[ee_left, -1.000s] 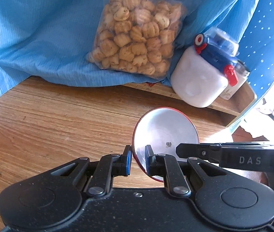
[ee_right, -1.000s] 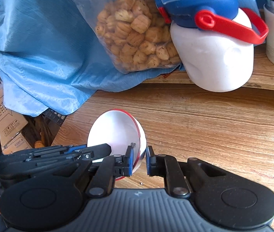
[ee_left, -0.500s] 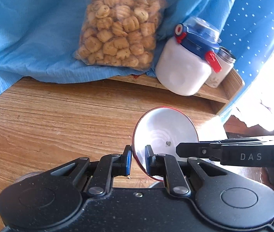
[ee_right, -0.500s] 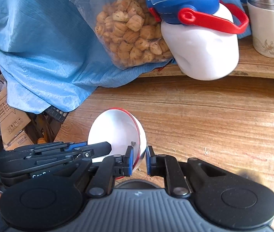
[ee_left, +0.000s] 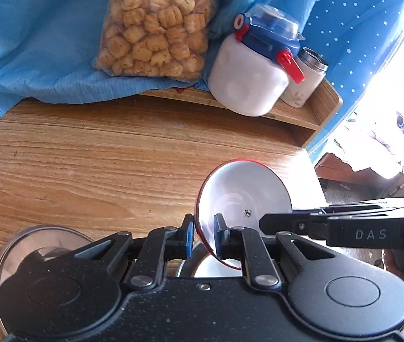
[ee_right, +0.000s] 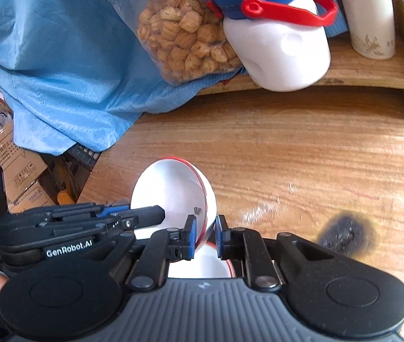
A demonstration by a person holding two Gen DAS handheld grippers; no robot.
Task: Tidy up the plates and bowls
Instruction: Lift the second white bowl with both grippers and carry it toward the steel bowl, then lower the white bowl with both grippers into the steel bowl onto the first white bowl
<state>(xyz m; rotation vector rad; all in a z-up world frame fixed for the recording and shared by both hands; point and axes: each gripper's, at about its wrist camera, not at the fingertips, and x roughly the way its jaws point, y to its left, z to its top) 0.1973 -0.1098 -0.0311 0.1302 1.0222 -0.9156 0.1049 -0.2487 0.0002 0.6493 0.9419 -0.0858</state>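
A white bowl with a red rim (ee_left: pixel 244 196) is held up on edge above the wooden table (ee_left: pixel 102 165). My left gripper (ee_left: pixel 203 238) is shut on its rim from one side. My right gripper (ee_right: pixel 205 235) is shut on the opposite rim of the same bowl (ee_right: pixel 170 191). In the left wrist view a steel plate (ee_left: pixel 39 242) lies at the lower left and another steel dish (ee_left: pixel 210 268) shows just under the bowl. In the right wrist view a white red-rimmed bowl (ee_right: pixel 202 265) sits below the fingers.
A blue cloth (ee_left: pixel 30 42), a bag of snacks (ee_left: pixel 153 28), a white jug with a blue lid (ee_left: pixel 253 65) and a small white canister (ee_right: pixel 370 20) stand on a low wooden shelf at the back. A dark burn mark (ee_right: pixel 344 233) is on the table. Cardboard boxes (ee_right: pixel 8 165) lie beyond the left edge.
Both grippers have pulled back from the shelf with the bowl. The steel plate, the dish under the bowl and the second red-rimmed bowl have come into view below.
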